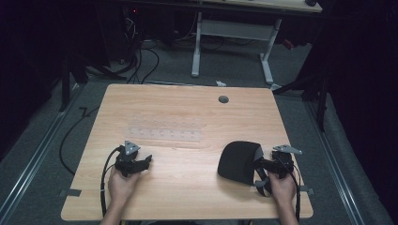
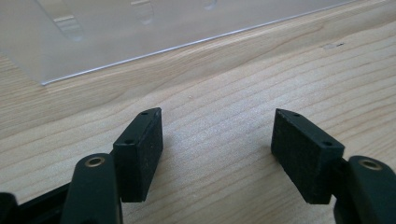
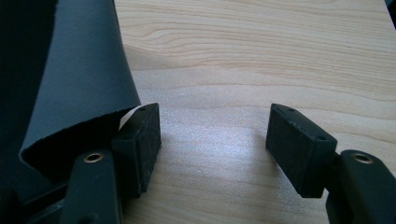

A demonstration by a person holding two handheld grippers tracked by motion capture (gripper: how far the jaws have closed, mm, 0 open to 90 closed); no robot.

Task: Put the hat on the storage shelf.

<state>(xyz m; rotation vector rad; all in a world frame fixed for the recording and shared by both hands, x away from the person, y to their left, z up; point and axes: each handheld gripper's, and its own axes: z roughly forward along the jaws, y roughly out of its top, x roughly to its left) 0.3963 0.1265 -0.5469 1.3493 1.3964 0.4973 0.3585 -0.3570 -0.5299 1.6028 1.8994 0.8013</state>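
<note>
Dim room all round, cables on grey floor, and a pale wooden table (image 1: 187,126) lit in the middle.

From the high view: left gripper (image 1: 141,163) low on the table's left part, held in a hand at the near edge, jaws released with nothing between them, aimed toward a clear plastic tray (image 1: 164,133) lying flat just ahead. Right gripper (image 1: 259,165) on the right part, pointing left at a black pouch-like object (image 1: 239,161) that stands domed on the wood, touching or almost touching its right side. Probably parked so that both tools face their things before any grasp. Small grey grommet (image 1: 223,99) farther back, well apart from everything.

From the left gripper view: two black pads spread wide over bare wood, gripping nothing. Transparent tray (image 2: 140,32) across the top, its near edge a thin bright line, close ahead but apart from the pads.

From the right gripper view: jaws again released, bare grain between the pads. Dark sheet of the black object (image 3: 79,70) draped at left, its lower edge resting against the outside of the left pad, not between the two. Looks like an approach from the side, with the edge yet to be brought inside the gap; likely needs a small shift leftward before closing.
</note>
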